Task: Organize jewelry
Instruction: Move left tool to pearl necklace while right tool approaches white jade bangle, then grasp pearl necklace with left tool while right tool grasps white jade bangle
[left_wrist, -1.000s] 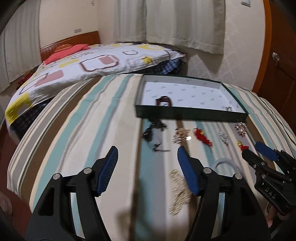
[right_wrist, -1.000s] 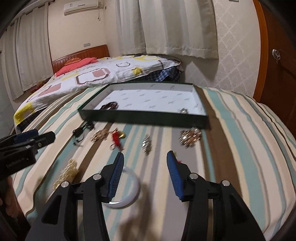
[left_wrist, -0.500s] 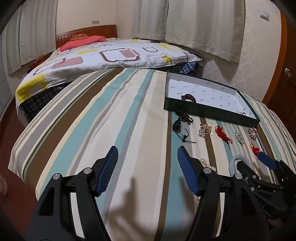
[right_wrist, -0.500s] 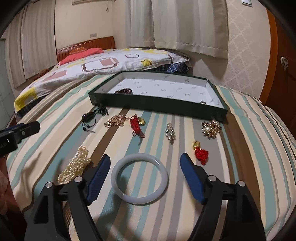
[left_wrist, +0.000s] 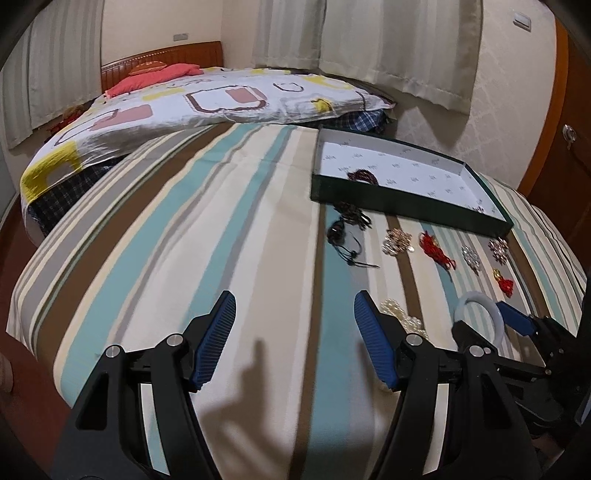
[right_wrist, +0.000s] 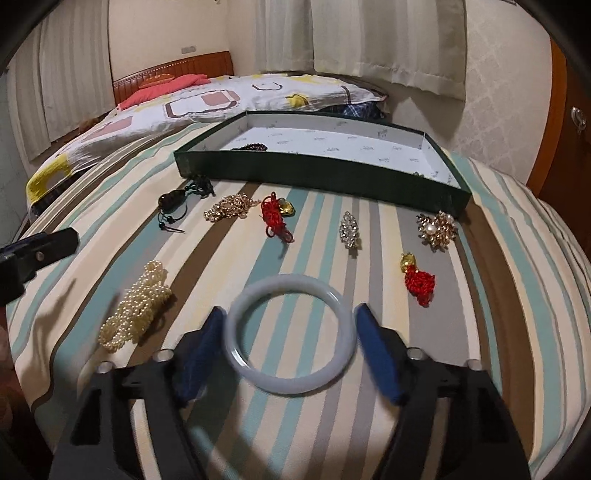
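Pale jade-like stone bangle (right_wrist: 289, 334): rigid, smooth, likely slippery and brittle; right claw (right_wrist: 289, 350) wide open, straddling it, empty. Grip across the rim.

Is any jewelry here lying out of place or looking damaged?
Nothing looks damaged. Most pieces lie loose on the striped cover outside the green box, which holds a dark bead bracelet. The pale bangle sits between the right gripper's open fingers.
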